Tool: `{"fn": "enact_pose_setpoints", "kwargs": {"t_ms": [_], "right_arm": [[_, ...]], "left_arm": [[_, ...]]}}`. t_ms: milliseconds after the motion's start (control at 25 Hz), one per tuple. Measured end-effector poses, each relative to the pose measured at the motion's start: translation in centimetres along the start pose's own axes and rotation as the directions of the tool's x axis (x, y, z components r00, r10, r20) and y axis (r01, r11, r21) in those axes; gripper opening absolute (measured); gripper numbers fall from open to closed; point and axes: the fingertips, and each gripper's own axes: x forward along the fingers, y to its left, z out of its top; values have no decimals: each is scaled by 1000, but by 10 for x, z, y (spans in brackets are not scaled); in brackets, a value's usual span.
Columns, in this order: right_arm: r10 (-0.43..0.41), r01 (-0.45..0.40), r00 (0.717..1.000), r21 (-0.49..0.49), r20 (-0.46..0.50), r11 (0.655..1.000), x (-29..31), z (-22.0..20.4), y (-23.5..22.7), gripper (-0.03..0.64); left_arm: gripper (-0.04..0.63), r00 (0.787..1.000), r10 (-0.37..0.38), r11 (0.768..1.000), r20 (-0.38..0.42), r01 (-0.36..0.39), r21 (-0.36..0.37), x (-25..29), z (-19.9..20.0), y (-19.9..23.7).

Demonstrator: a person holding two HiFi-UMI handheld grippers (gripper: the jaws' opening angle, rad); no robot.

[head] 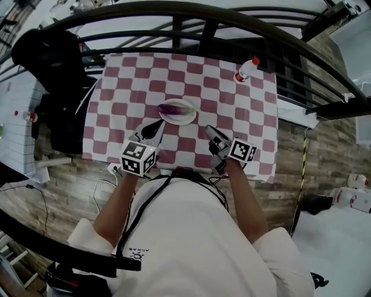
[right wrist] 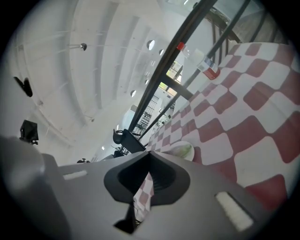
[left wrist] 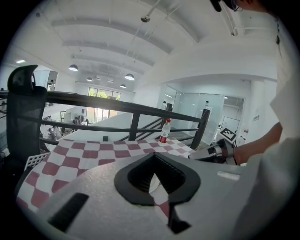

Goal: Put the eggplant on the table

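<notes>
A purple eggplant point(head: 177, 108) lies on a white plate point(head: 186, 118) at the middle of the table, which is covered in a red-and-white checked cloth point(head: 133, 87). My left gripper point(head: 157, 126) hovers just in front of the plate's near left rim, apart from it, with its jaws shut and empty point(left wrist: 152, 159). My right gripper point(head: 210, 130) is to the plate's near right, also shut with nothing between its jaws point(right wrist: 149, 157). The plate point(right wrist: 183, 150) shows just past the right jaws. The right gripper point(left wrist: 219, 150) appears at the right of the left gripper view.
A clear bottle with a red cap point(head: 246, 69) stands at the far right of the table. A black railing point(head: 191, 17) runs behind the table. A black chair point(head: 46, 58) is at the left. Cables point(head: 107, 185) lie on the wooden floor near the front edge.
</notes>
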Motion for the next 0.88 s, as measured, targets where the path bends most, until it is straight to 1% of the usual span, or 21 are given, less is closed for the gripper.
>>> {"fn": "enact_pose_setpoints", "kwargs": {"t_ms": [200,360,880], "right_arm": [[37,-34,998,-65,49,997,-24,5,27,6],[57,-48,994,-106,90,993,-35,12,44,6],[55,-43,994,-135,90,990,-27,18,45,6]], "left_arm": [[6,1000,-10,1000,16,10,22,-7,9,-14],[5,1000,-11,1000,8,11,23,-10,7,-21],[5,1000,-1,999,-1,1,35,-5,9,-16]]}}
